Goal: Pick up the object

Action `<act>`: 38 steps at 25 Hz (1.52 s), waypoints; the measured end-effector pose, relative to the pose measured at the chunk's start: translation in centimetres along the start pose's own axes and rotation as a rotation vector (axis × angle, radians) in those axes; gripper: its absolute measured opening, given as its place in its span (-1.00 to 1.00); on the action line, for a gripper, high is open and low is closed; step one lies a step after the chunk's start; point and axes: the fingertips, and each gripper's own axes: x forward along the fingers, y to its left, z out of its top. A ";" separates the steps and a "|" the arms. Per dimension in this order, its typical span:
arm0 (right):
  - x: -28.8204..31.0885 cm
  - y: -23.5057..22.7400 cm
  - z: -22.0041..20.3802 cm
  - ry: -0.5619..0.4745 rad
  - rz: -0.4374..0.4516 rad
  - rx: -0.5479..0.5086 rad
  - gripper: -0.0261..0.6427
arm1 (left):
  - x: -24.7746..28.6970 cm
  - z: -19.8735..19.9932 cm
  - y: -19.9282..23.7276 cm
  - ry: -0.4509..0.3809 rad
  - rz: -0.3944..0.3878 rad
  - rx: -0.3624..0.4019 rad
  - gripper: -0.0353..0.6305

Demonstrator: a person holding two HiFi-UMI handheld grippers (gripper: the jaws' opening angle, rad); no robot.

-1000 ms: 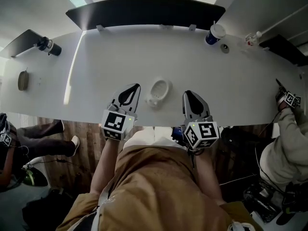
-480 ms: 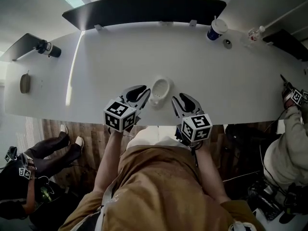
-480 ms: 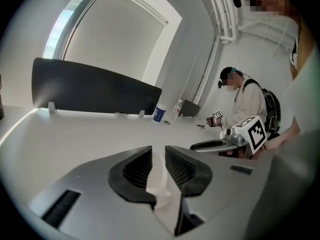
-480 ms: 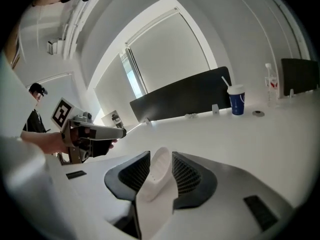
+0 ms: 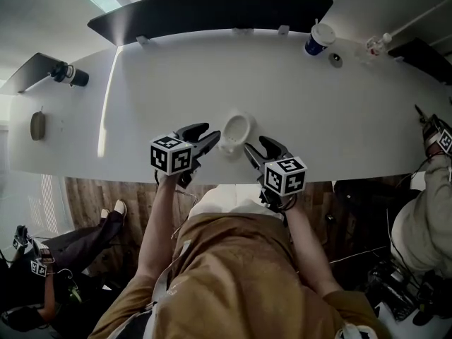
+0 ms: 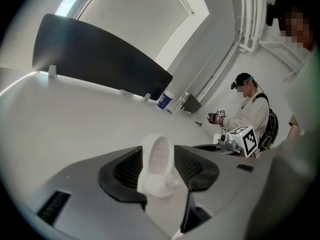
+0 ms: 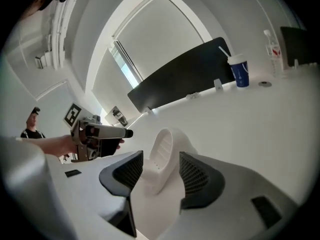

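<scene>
A small white oval object [image 5: 236, 130] with a stub at its near end lies on the white table [image 5: 141, 111] close to the front edge. My left gripper [image 5: 207, 135] points at it from the left and my right gripper [image 5: 256, 147] from the right. In the left gripper view the object [image 6: 159, 161] stands in the gap of the left gripper [image 6: 161, 170], whose jaws are opening and whose ribbed pads stay clear of it. The right gripper view shows the object [image 7: 161, 156] likewise inside the opening jaws of the right gripper [image 7: 156, 176], untouched.
A dark panel [image 5: 212, 13] runs along the table's far edge. A blue and white cup [image 5: 318, 39], a small round disc [image 5: 335, 59] and a bottle [image 5: 374, 46] stand at the back right. A black device [image 5: 67, 71] sits far left. Another person [image 5: 431, 210] is at the right end.
Both grippers have swung inward from either side until they flank the white object, and their jaws have gone from shut to wide apart. The object has not moved.
</scene>
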 end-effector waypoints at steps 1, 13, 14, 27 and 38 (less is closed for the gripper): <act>0.3 0.0 -0.1 -0.002 0.009 0.023 -0.29 | 0.1 -0.1 0.3 0.015 -0.007 0.003 -0.33; 3.1 -2.0 -1.3 0.045 0.008 0.195 -0.29 | 4.6 -1.9 2.0 0.210 -0.136 -0.031 -0.33; 3.3 -2.2 -1.4 0.051 0.009 0.202 -0.29 | 4.9 -2.0 2.2 0.226 -0.140 -0.028 -0.33; 5.9 -2.5 -2.6 0.123 0.022 0.246 -0.29 | 7.3 -3.7 3.2 0.370 -0.201 -0.035 -0.33; 6.3 -2.9 -2.5 0.136 0.030 0.277 -0.29 | 8.2 -3.7 2.9 0.406 -0.206 -0.005 -0.33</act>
